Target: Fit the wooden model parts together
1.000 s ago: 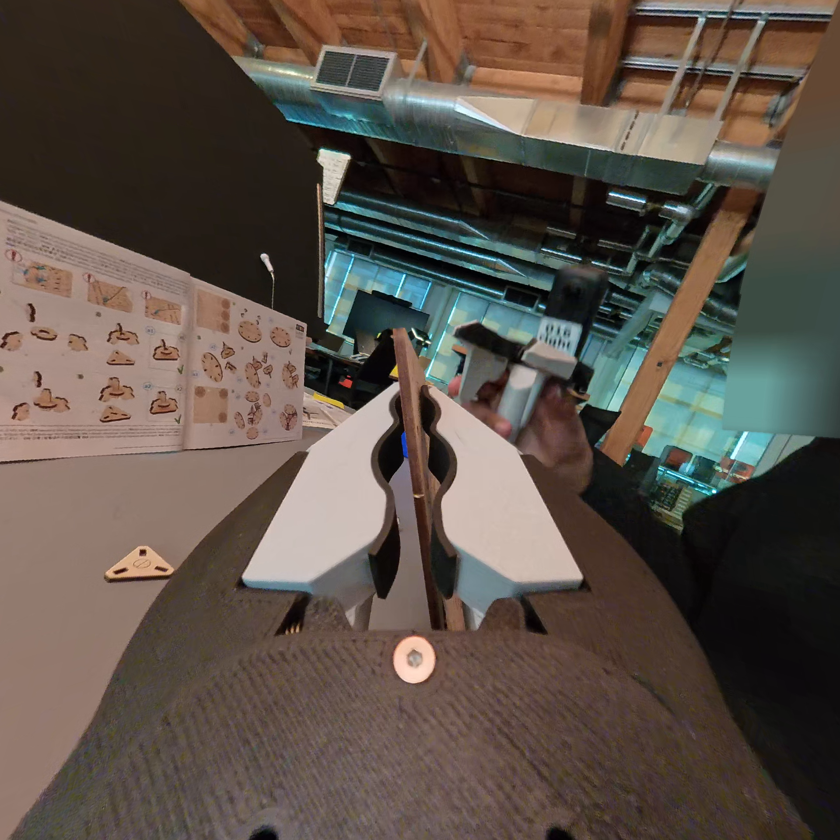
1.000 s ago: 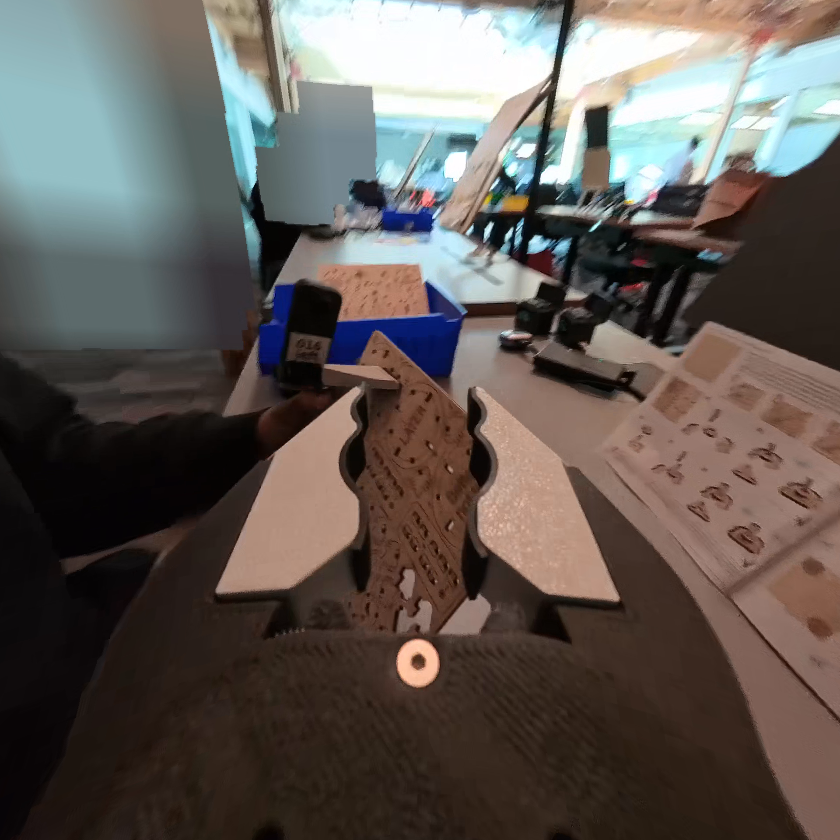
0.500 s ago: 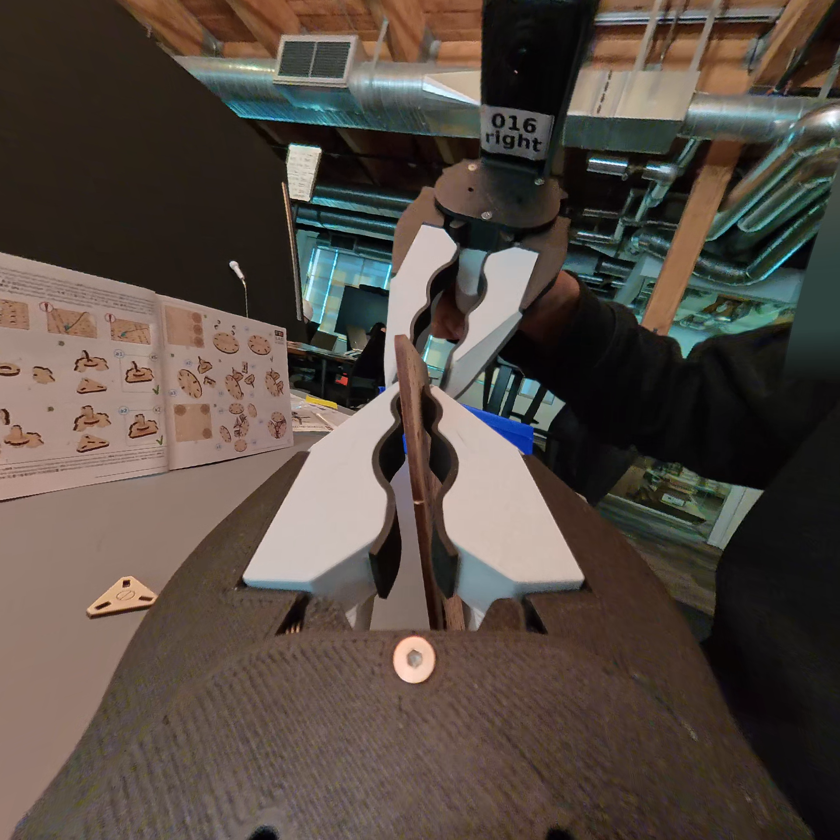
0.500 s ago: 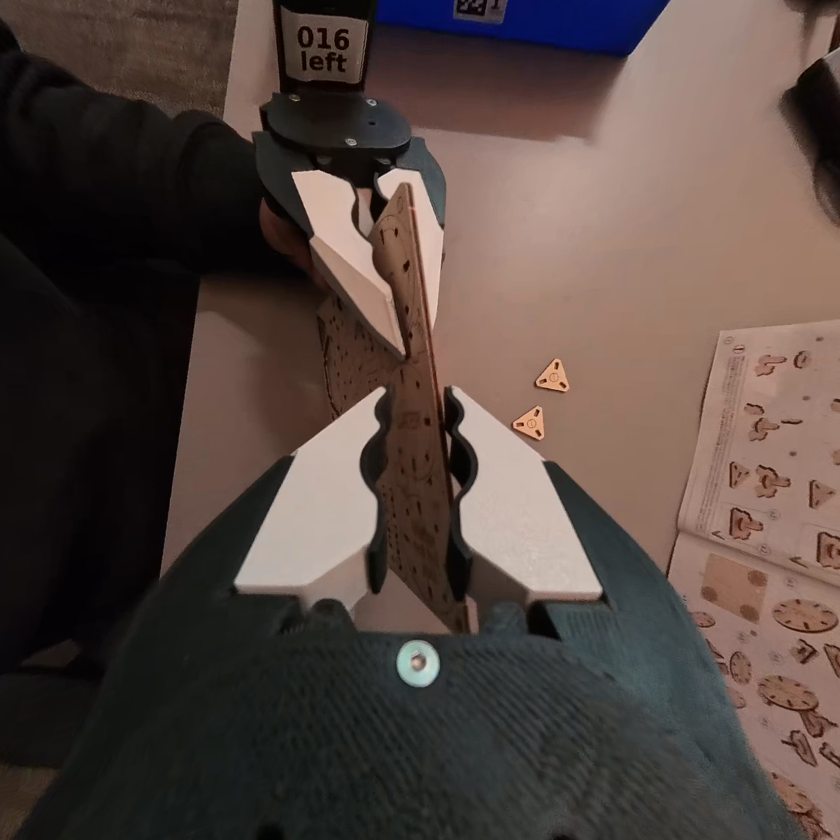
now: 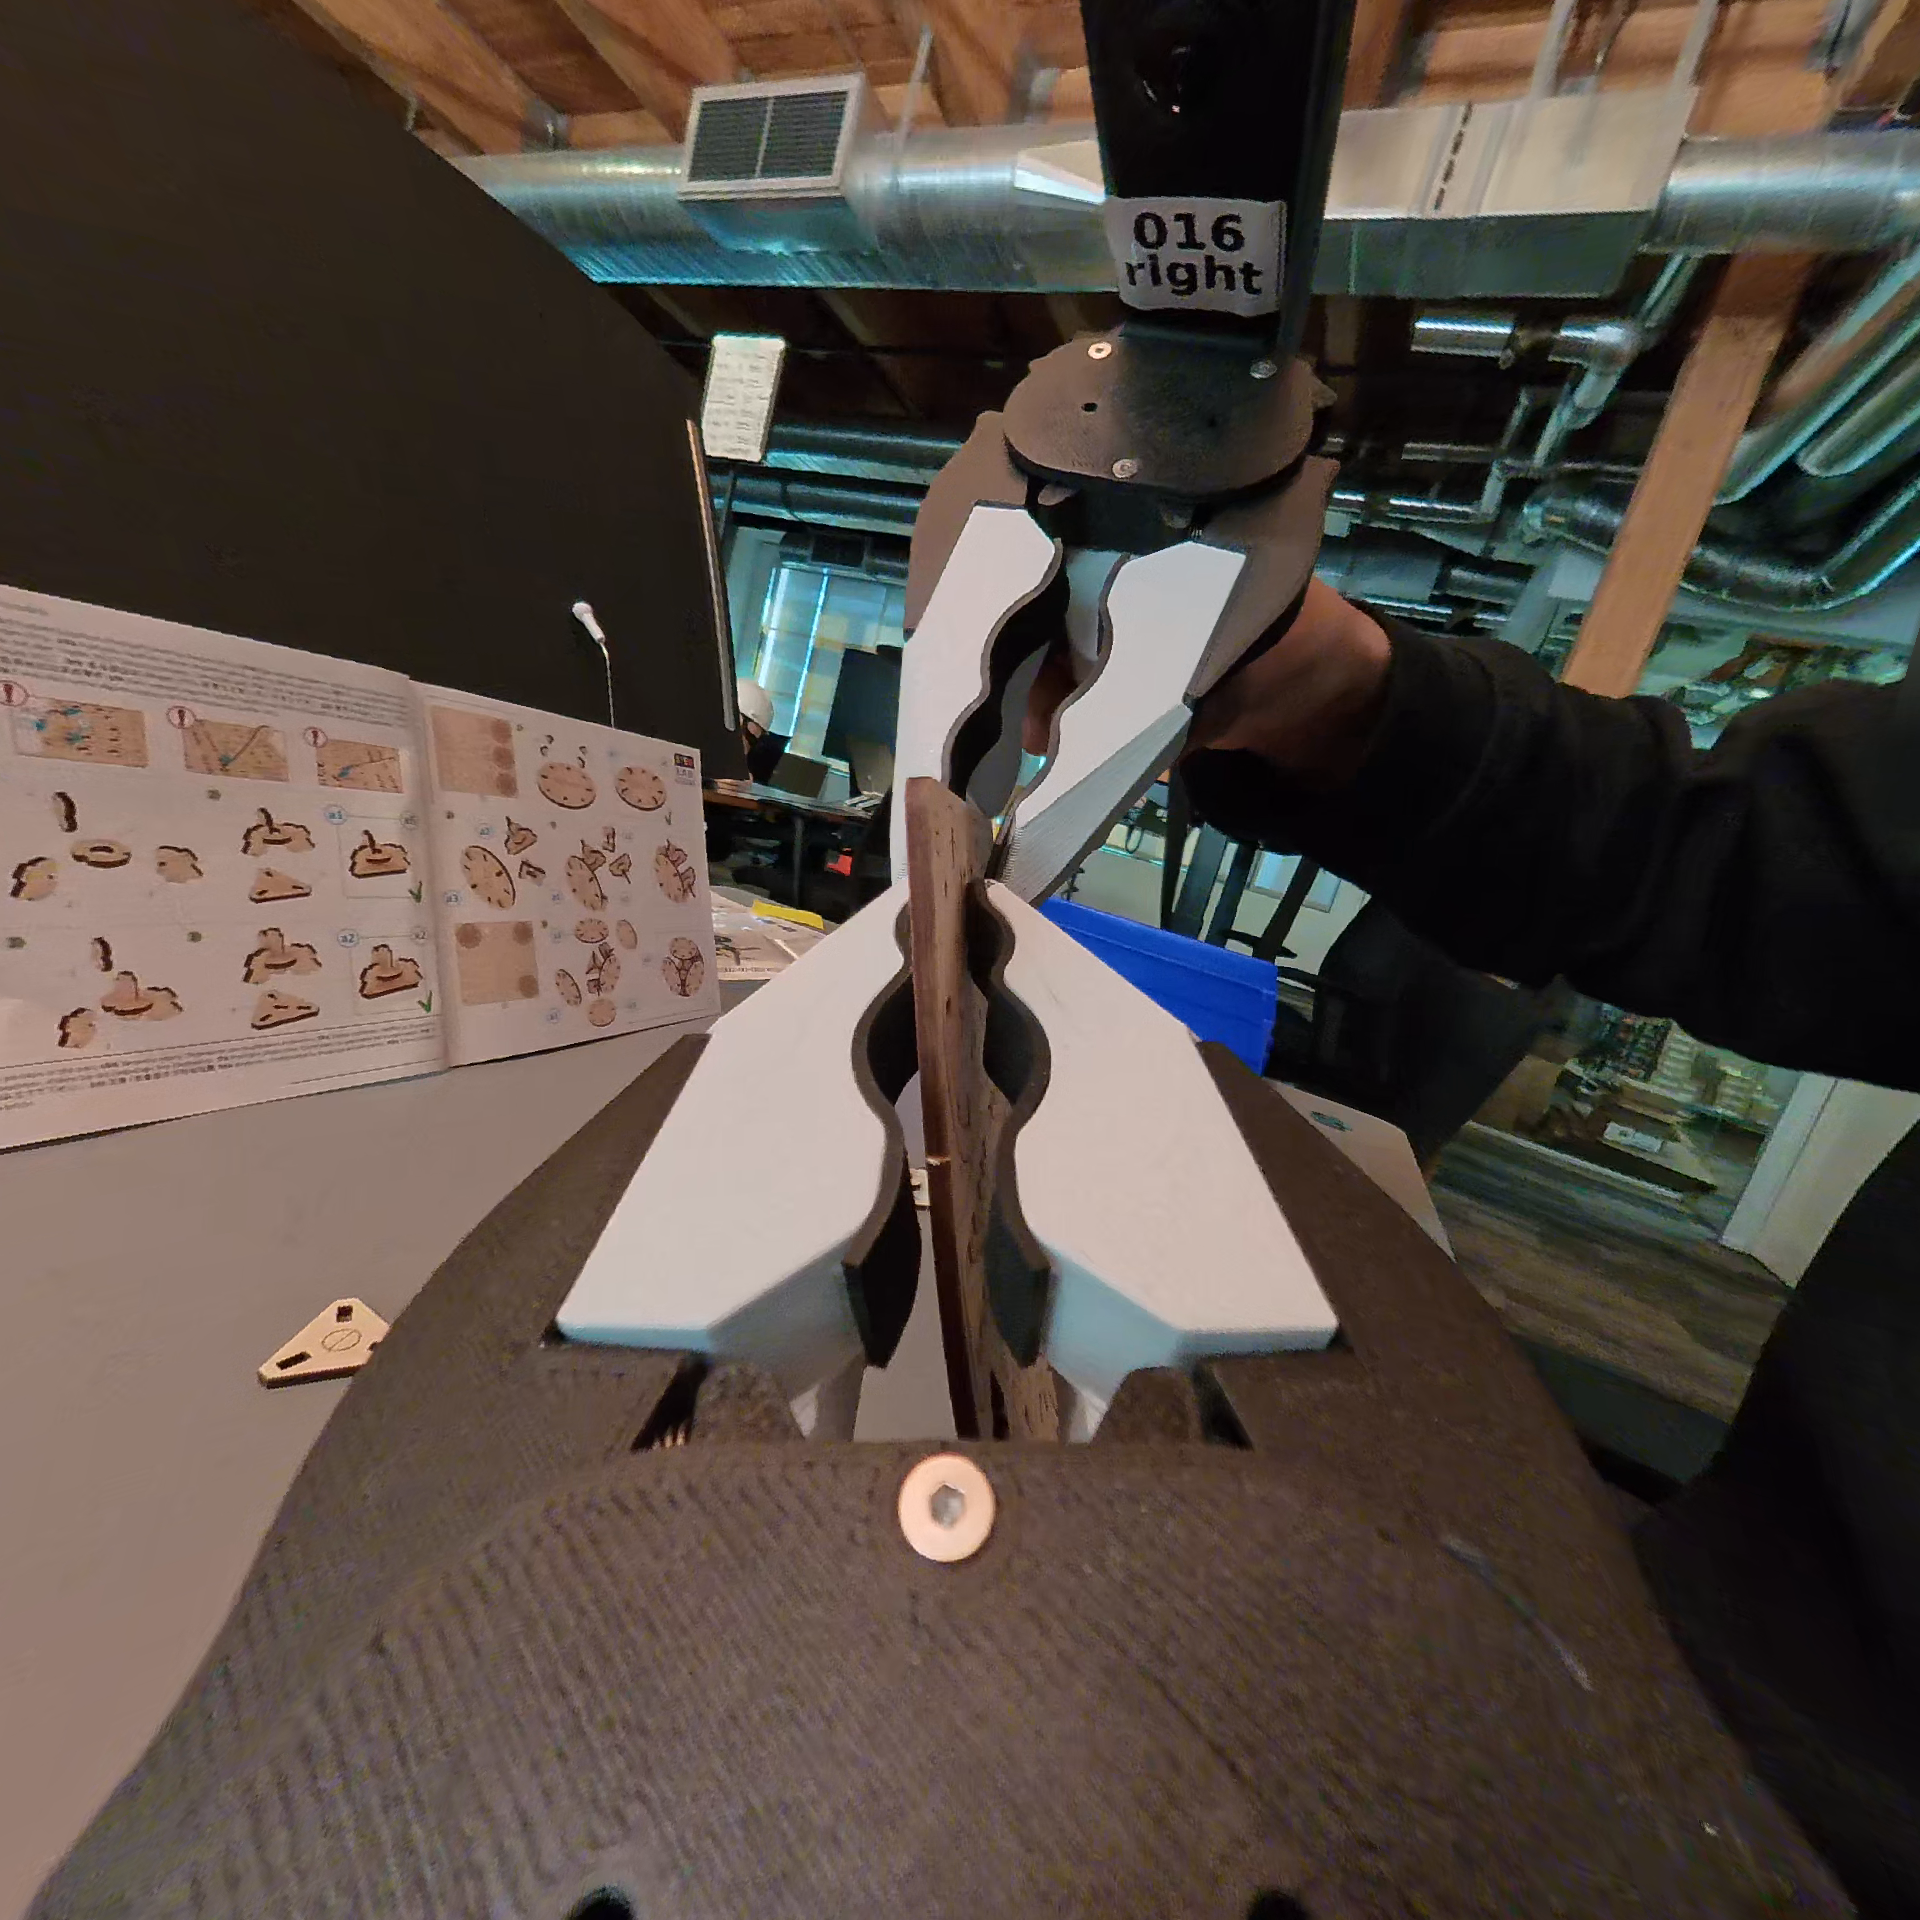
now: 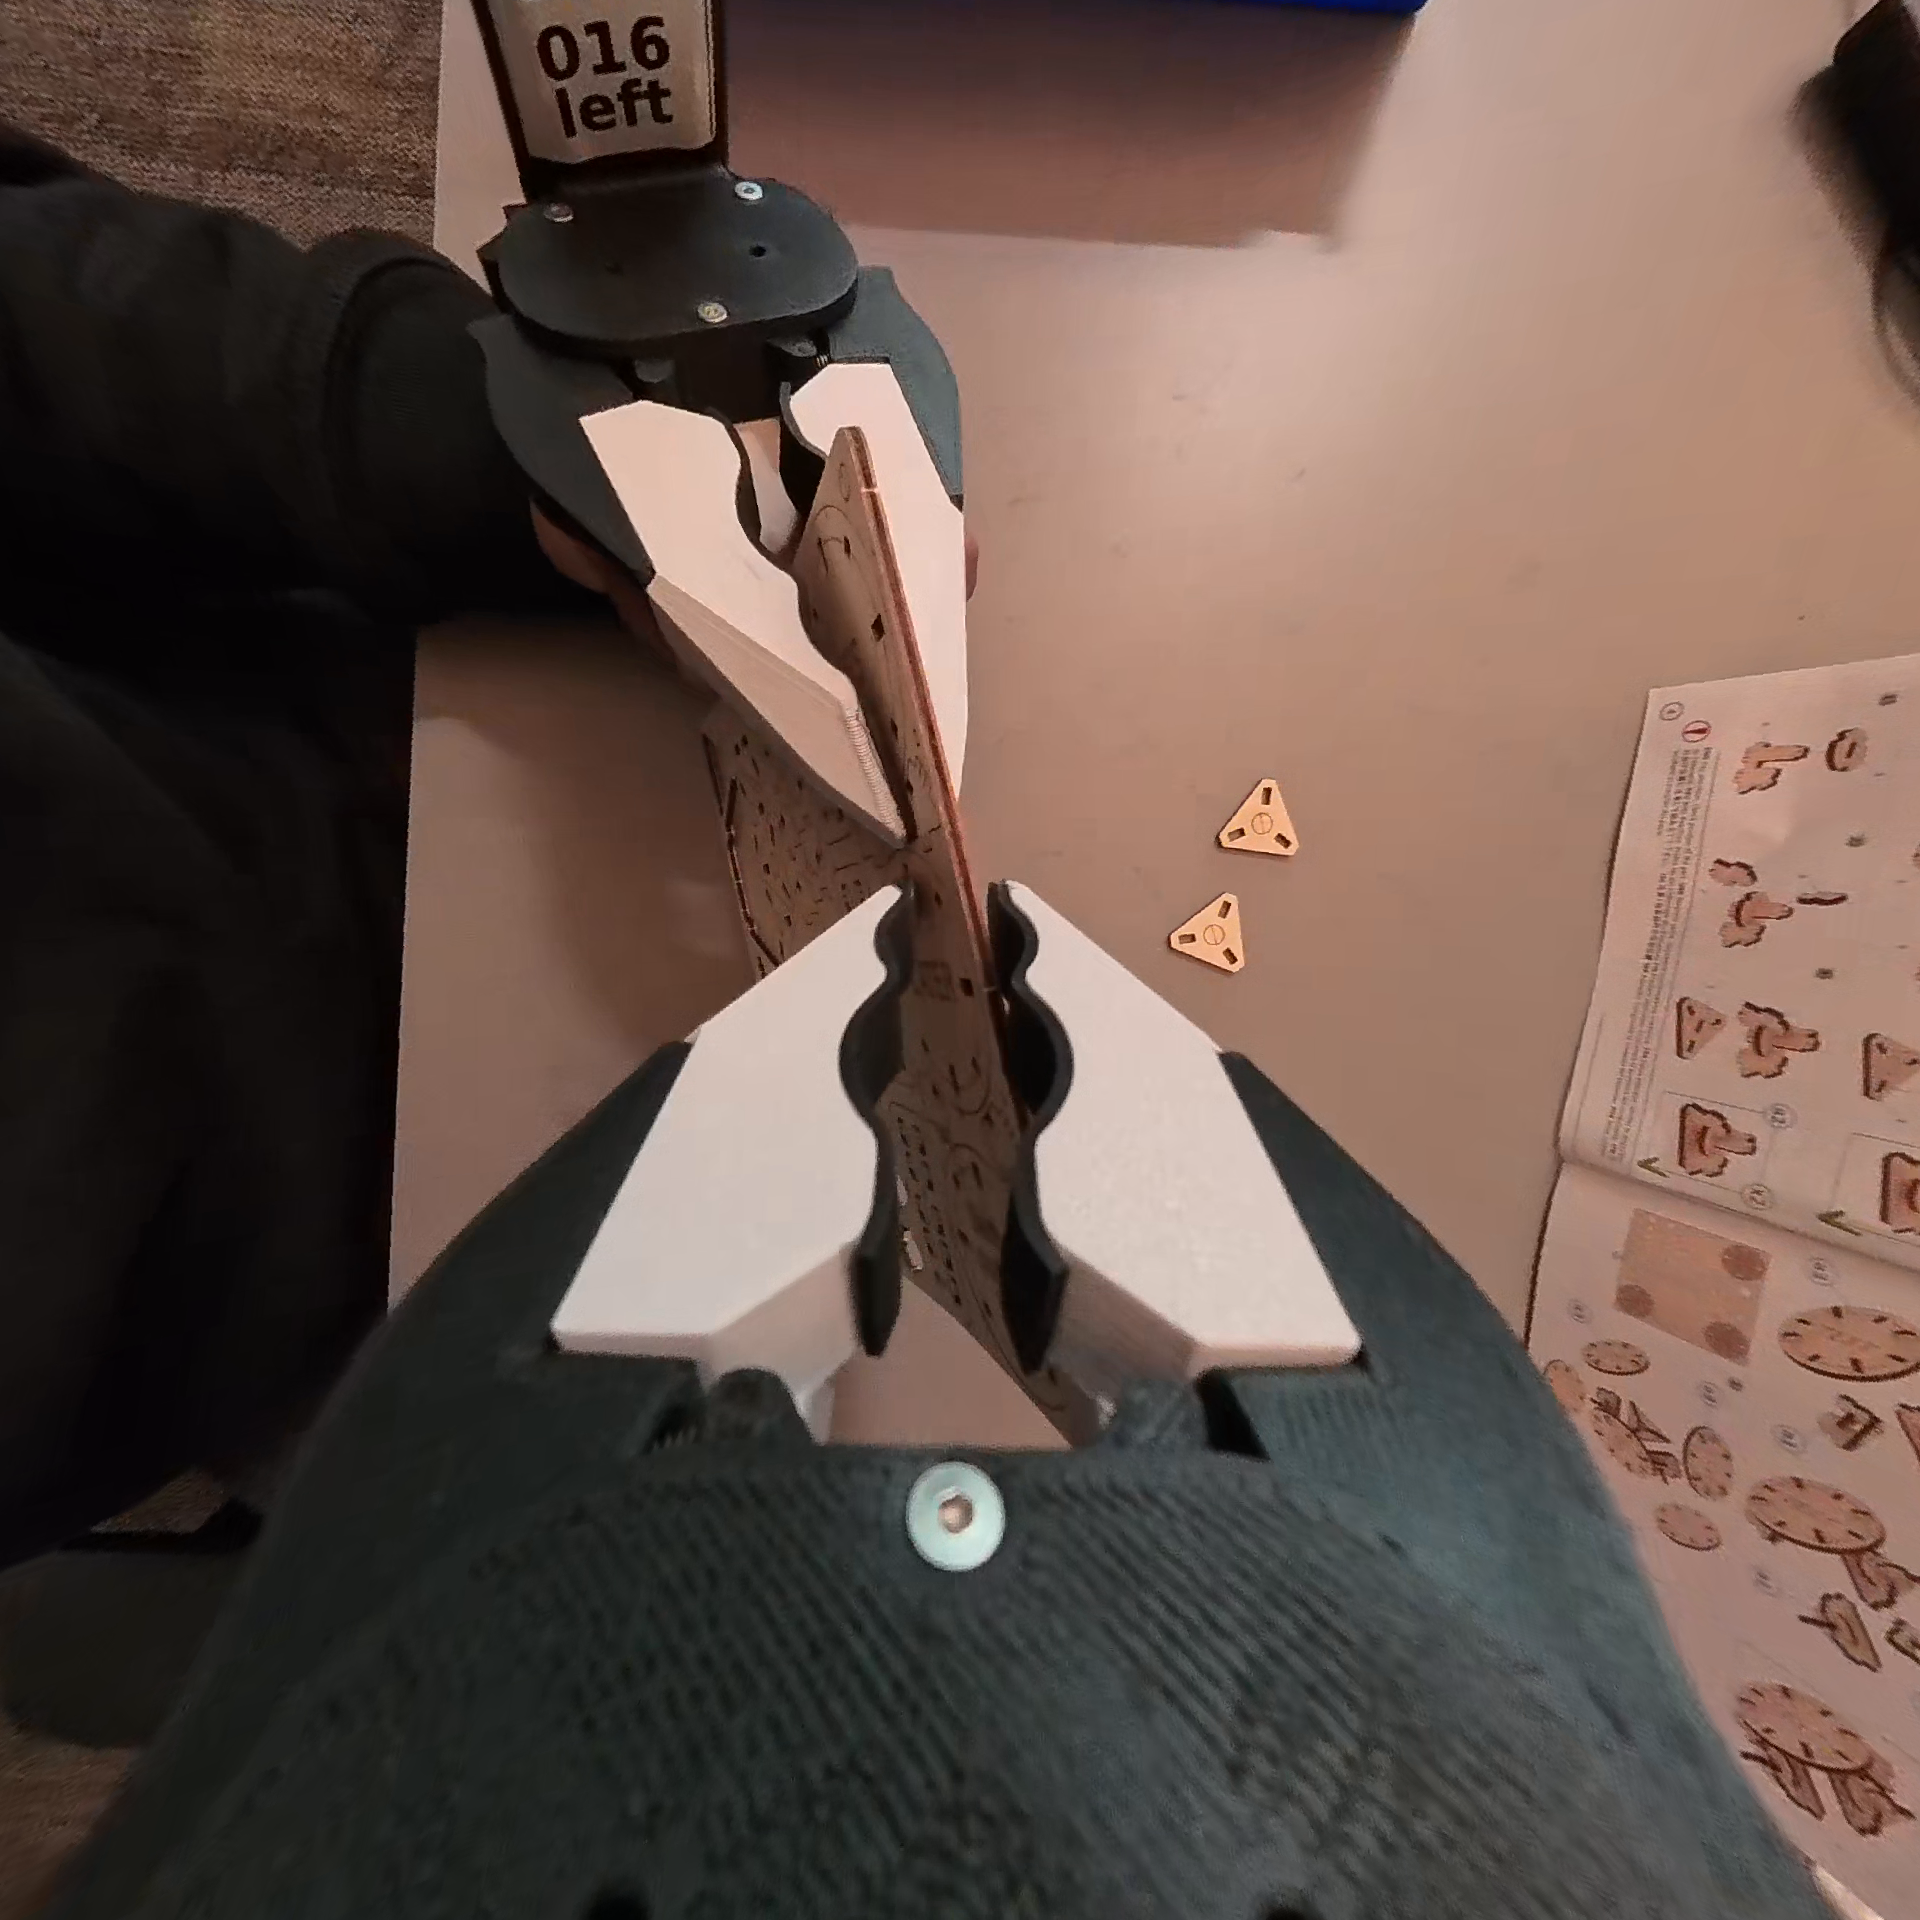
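Left wrist view: the left claw (image 5: 940,894) is clamped on a thin laser-cut wooden sheet (image 5: 951,1039). The sheet stands on edge between its pads and sticks out past the tips. Above the sheet, the right claw (image 5: 997,831) points down at its top corner, one finger on each side. A moment ago that claw was off to the sheet's right and level with it. It has since swung overhead and come down. Left of the sheet, an open instruction booklet (image 5: 312,883) and a small wooden triangle (image 5: 322,1340) lie on the grey counter (image 5: 156,1351). A blue bin (image 5: 1164,977) sits to the sheet's right.

Right wrist view: the right claw (image 6: 945,894), spread wide a second ago, has narrowed around the sheet, which crosses its gap at a slant. Whether both pads press on it cannot be told. Beyond, the left claw (image 6: 904,821) grips the sheet's far end. Two triangles (image 6: 1259,821) lie right of the sheet, with the booklet beyond them.
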The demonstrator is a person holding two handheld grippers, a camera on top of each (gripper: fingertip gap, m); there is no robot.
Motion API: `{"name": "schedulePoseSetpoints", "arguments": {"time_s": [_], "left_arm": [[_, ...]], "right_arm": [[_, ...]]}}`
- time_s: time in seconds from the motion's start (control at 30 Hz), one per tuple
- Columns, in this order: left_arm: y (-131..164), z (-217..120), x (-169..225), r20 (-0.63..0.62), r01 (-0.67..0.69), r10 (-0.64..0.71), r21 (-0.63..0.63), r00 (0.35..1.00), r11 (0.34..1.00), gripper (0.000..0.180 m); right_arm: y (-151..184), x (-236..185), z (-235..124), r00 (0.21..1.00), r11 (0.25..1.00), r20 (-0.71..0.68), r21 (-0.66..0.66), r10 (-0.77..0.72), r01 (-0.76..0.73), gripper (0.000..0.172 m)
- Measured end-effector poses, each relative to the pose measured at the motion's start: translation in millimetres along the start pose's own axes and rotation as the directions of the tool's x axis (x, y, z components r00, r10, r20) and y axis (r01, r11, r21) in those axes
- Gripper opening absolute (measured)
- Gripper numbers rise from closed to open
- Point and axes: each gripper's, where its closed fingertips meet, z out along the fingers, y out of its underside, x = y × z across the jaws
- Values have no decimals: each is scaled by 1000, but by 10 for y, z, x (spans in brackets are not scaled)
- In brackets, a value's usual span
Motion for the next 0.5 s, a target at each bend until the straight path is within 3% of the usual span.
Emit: {"name": "schedulePoseSetpoints", "arguments": {"time_s": [0.5], "left_arm": [[3,-13,5,-9,5,-5,-3,1000,1000,2]], "right_arm": [[-2,-11,2,996,999,-75,-12,-51,50,12]]}}
